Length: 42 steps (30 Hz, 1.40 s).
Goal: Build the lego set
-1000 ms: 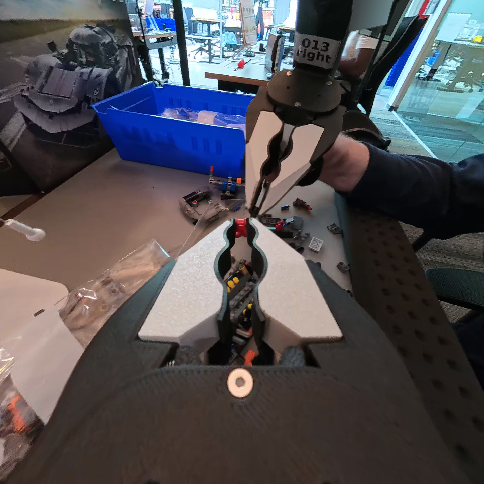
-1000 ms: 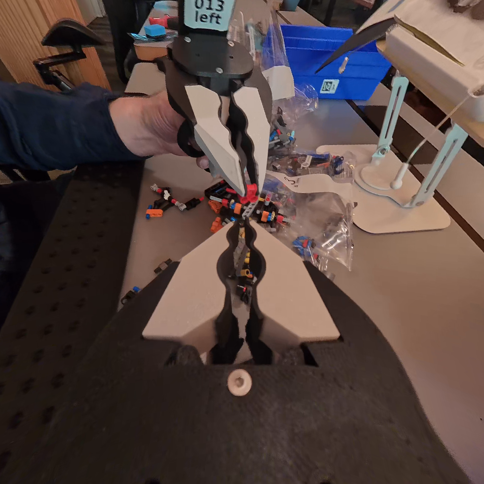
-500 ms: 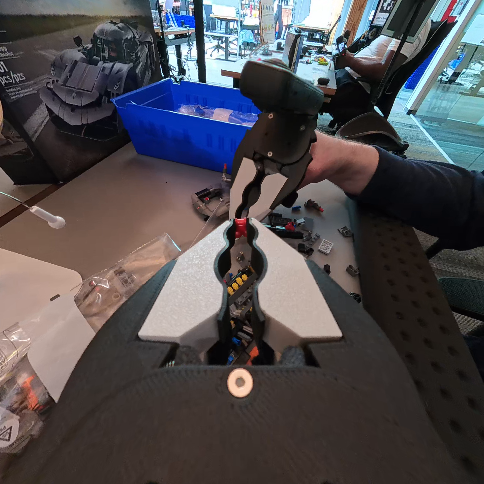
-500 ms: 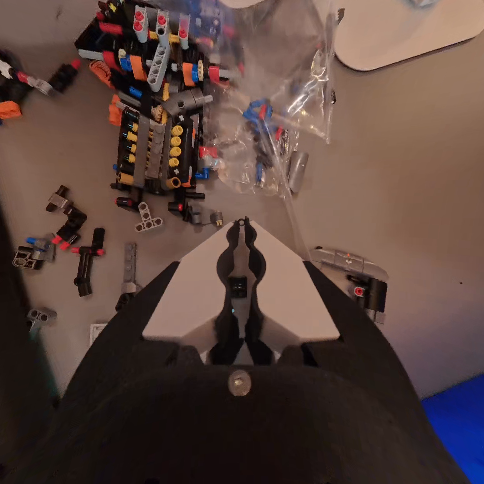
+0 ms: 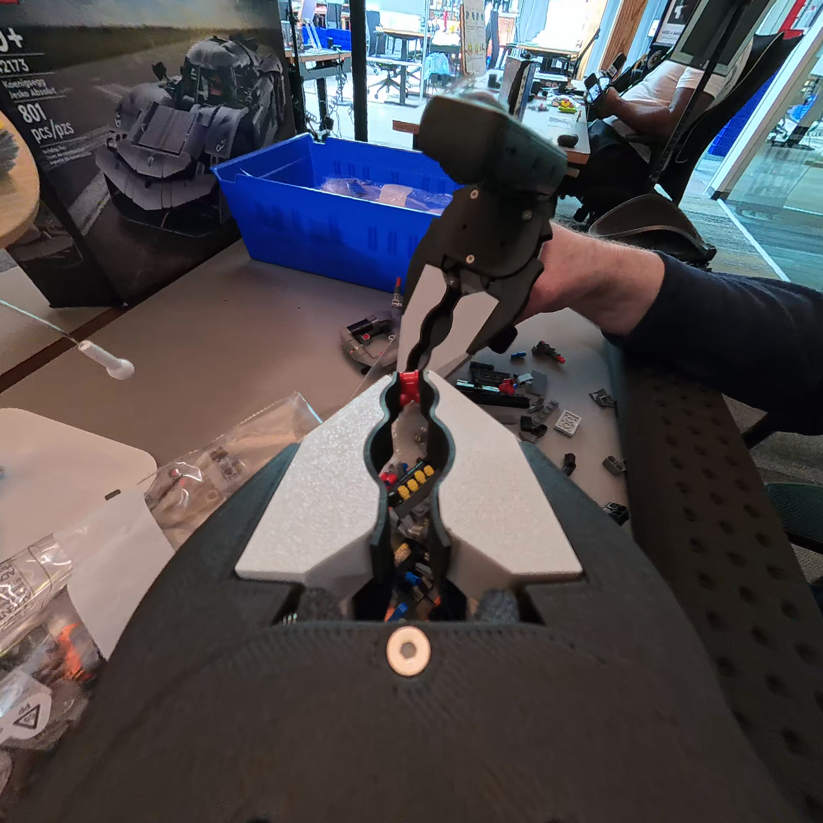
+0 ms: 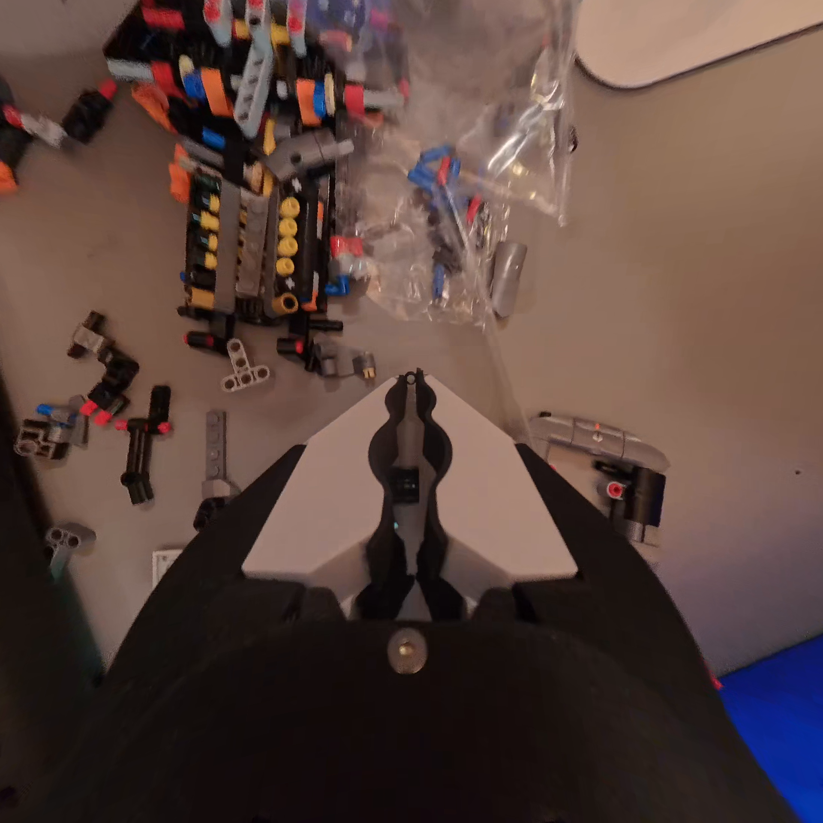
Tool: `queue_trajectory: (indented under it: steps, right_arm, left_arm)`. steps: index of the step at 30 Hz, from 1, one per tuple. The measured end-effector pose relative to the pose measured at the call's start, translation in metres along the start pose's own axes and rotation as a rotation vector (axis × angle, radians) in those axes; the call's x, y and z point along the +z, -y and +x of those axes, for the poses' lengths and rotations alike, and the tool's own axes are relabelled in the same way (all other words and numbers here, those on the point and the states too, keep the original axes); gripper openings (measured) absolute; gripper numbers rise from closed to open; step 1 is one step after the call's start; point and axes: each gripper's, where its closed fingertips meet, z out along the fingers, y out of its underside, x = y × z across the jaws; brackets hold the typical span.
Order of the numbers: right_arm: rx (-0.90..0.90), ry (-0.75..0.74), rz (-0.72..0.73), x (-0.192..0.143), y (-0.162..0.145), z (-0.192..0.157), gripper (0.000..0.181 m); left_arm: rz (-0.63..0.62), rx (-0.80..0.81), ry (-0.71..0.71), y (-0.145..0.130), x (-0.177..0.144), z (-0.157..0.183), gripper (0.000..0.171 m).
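Observation:
My left gripper (image 5: 409, 384) is shut on a small red lego piece (image 5: 409, 391) and holds it above the table. My right gripper (image 6: 413, 377) points steeply down at the table and is shut on a tiny black piece (image 6: 410, 377) at its tips. In the left wrist view the right gripper (image 5: 416, 363) hangs just above the red piece, tip close to tip. The partly built lego assembly (image 6: 249, 249), black with yellow, grey and orange parts, lies on the table; it also shows through the left gripper's gap (image 5: 412, 483).
A blue bin (image 5: 338, 213) and the set's box (image 5: 133, 133) stand at the back. Clear bags of parts (image 6: 467, 200) lie by a white stand base (image 6: 690, 35). Loose pieces (image 6: 142, 441) and a grey-black subassembly (image 6: 614, 463) lie around. A black perforated mat (image 5: 712, 534) borders the table. Tip to tip, the grippers are about 12 centimetres apart. From my right tips it is roughly 10 centimetres to the grey-black subassembly (image 6: 614, 463); from my left, 20 centimetres. Seen from the left wrist view (image 5: 358, 340) as well.
My right gripper has tipped from facing the left gripper to pointing down at the table, with its tips still by the red piece. The left gripper keeps its hold and rose slightly.

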Motion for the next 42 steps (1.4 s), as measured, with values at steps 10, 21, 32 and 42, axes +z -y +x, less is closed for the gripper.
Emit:
queue_trajectory:
  steps: [10, 21, 32, 42]
  right_arm:
    - [0.013, -0.023, 0.029, 0.018, 0.026, 0.02, 0.001]
    - [0.002, 0.102, 0.105, 0.019, 0.044, 0.017, 0.001]
    - [0.05, 0.075, 0.172, 0.016, 0.053, 0.022, 0.001]
    - [0.038, 0.088, 0.132, 0.023, 0.047, 0.017, 0.001]
  left_arm:
    - [0.003, -0.006, 0.028, 0.0, 0.002, -0.005, 0.005]
    - [0.009, -0.007, 0.046, 0.001, -0.001, -0.007, 0.005]
    - [0.01, -0.014, 0.046, 0.001, 0.0, -0.008, 0.005]
    - [0.003, -0.016, 0.044, -0.001, 0.001, -0.008, 0.005]
